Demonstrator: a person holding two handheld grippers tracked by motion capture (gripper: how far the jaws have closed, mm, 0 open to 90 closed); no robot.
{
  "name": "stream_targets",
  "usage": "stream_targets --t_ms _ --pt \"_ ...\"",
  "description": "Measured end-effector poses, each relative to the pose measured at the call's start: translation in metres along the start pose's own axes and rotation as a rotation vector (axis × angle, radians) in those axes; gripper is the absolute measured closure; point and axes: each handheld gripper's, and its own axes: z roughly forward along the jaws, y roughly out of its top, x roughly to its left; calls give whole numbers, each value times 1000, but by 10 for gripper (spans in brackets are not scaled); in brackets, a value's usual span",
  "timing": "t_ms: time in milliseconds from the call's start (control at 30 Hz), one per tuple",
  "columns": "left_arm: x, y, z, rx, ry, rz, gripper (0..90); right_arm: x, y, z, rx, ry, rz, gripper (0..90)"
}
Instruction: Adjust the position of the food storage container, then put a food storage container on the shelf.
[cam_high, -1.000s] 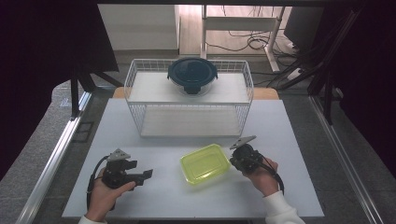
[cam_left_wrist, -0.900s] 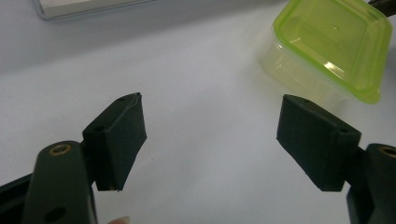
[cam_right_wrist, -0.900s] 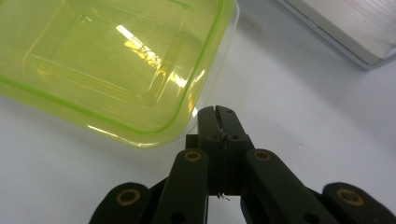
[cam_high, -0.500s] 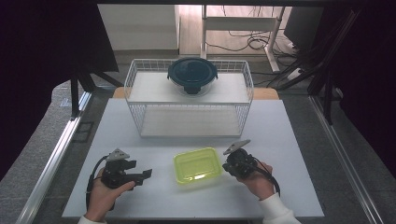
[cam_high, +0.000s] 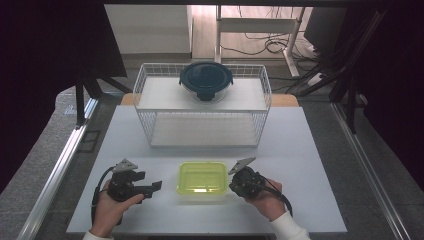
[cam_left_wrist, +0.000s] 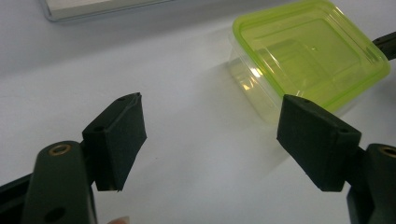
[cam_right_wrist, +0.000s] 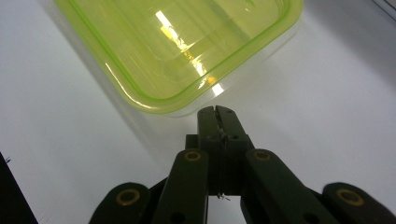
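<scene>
Pushing with pressed-together jaws, the right hand-held gripper (cam_right_wrist: 218, 112) has slid the green-lidded container (cam_high: 202, 177) leftward to mid-worktop (cam_high: 310, 150), square before the left hand-held gripper (cam_left_wrist: 210, 140), whose jaws wait spread, likely ready to grasp.

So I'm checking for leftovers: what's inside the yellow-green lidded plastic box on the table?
Nothing visible: through the translucent yellow-green plastic box only its clear walls and the white table beneath show. Glare on the lid hides a small patch.
</scene>
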Motion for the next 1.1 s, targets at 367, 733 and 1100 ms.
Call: stream_targets --t_ms 367,733,1100 --pt "1 1 3 3 -3 2 232 -9 -15 -35 -150 -97 62 889" --pt "5 -4 -3 -17 -30 -28 233 -25 -32 -42 -271 9 193 813" --pt "6 -2 -4 -39 9 -78 190 -33 -36 -43 -368 7 371 303"
